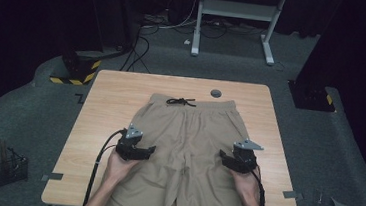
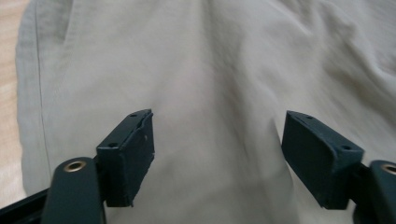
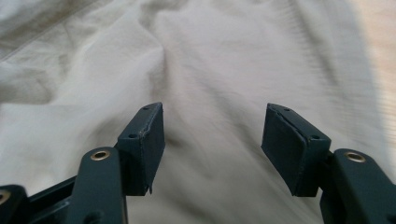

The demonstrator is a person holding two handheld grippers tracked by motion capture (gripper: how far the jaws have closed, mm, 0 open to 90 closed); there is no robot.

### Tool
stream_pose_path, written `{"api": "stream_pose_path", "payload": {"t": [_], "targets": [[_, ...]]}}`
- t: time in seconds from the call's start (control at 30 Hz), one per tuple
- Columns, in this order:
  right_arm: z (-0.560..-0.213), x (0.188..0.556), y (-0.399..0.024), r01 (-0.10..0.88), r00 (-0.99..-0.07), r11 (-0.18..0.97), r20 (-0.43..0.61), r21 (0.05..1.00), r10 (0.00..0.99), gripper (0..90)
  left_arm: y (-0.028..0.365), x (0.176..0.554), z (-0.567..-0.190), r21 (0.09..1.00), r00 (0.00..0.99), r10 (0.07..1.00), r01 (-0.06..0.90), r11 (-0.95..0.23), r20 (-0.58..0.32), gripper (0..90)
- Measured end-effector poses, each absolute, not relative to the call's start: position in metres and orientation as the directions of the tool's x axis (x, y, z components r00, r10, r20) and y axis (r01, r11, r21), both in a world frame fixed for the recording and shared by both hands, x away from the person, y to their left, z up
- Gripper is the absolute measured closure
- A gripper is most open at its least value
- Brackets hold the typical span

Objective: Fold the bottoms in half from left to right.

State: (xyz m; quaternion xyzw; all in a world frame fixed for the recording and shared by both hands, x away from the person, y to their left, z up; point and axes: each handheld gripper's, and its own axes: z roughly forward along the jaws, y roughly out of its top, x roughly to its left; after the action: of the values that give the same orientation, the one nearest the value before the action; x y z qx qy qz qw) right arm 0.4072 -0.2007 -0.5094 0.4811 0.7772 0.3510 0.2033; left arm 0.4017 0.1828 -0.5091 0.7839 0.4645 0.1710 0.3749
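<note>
High view: khaki shorts (image 1: 187, 148) lie flat mid-table, our left gripper (image 1: 139, 152) and right gripper (image 1: 231, 160) over the legs. Left gripper view: jaws spread, nothing pinched. Right gripper view: same, fabric rumpled upper left. Risk: we pinch one layer only, so the shorts bunch.

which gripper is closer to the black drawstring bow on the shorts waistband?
Left, slightly. The left gripper sits over the shorts' left leg, below and left of the drawstring bow. The right gripper sits over the right leg, below and farther right. Both jaws open.
</note>
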Motion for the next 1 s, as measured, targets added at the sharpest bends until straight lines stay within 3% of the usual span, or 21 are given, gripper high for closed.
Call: {"api": "stream_pose_path", "payload": {"t": [0.17, 0.3, 0.63, 0.8, 0.93, 1.0], "targets": [[-0.520, 0.417, -0.198, 0.631, -0.434, 0.265, 0.048, 0.729, 0.900, 39.3, 0.174, 0.411, -0.518, 0.748, 0.442, 0.891, 0.624, -0.224, -0.102, 29.6], [-0.523, 0.411, -0.194, 0.592, -0.451, 0.327, -0.034, 0.737, 0.892, 40.4, 0.168, 0.408, -0.526, 0.757, 0.437, 0.898, 0.602, -0.255, -0.045, 29.4], [-0.523, 0.397, -0.195, 0.591, -0.472, 0.333, -0.020, 0.735, 0.881, 41.0, 0.162, 0.383, -0.527, 0.749, 0.420, 0.908, 0.600, -0.281, 0.004, 27.3], [-0.523, 0.383, -0.196, 0.587, -0.481, 0.337, -0.018, 0.736, 0.877, 40.9, 0.163, 0.368, -0.527, 0.753, 0.427, 0.904, 0.602, -0.268, -0.019, 26.9], [-0.522, 0.379, -0.200, 0.592, -0.496, 0.342, -0.005, 0.730, 0.868, 43.1, 0.173, 0.367, -0.526, 0.770, 0.440, 0.891, 0.606, -0.198, -0.116, 29.3], [-0.518, 0.382, -0.201, 0.591, -0.493, 0.335, 0.000, 0.734, 0.870, 43.8, 0.175, 0.369, -0.522, 0.786, 0.431, 0.894, 0.591, -0.180, -0.119, 29.9]]}}
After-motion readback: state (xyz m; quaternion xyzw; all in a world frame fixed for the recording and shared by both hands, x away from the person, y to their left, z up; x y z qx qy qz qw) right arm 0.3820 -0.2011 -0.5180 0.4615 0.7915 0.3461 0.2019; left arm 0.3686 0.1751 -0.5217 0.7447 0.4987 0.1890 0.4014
